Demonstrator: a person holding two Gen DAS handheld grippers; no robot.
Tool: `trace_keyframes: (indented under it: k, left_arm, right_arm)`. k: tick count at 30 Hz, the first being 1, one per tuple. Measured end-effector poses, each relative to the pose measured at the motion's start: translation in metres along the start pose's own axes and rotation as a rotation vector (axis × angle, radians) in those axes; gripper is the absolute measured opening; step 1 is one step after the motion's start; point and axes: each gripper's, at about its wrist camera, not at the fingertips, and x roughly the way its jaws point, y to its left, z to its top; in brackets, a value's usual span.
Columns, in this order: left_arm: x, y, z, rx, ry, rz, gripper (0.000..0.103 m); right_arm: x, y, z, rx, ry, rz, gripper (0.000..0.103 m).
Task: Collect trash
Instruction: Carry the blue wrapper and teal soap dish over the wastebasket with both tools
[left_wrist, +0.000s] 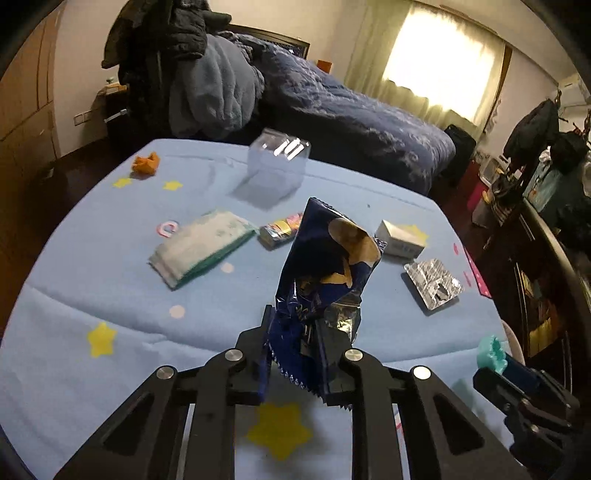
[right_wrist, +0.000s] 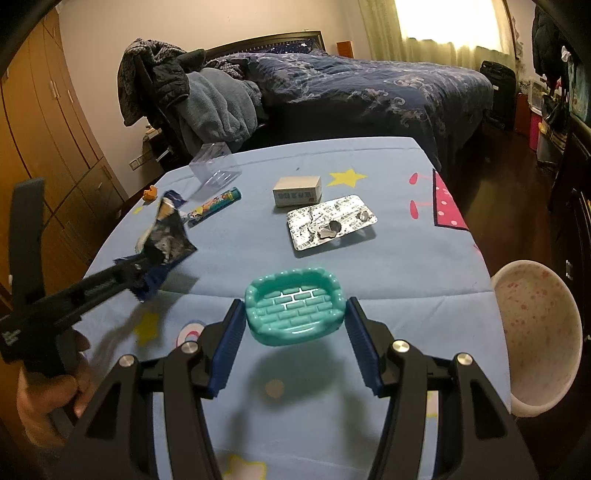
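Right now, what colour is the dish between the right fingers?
Teal, with a brick pattern inside the dish; clearest in the right wrist view.

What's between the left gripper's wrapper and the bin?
The right gripper, holding a teal tray, sits between the wrapper and the bin at the table's right edge. Nothing else visible blocks a lifted path.

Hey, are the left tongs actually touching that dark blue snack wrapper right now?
Touching. The left wrist view shows the left tongs shut on the blue wrapper's crimped end, holding it off the blanket.
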Motion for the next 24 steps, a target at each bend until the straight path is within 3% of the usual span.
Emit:
trace_keyframes:
  k: [24]
  left_arm:
    - [-0.015, -0.016, -0.001, 0.042, -0.015, 0.013, 0.02]
  right_arm:
    - [-0.009, -0.013, -0.011, 0.029, 0.0, 0.021, 0.056]
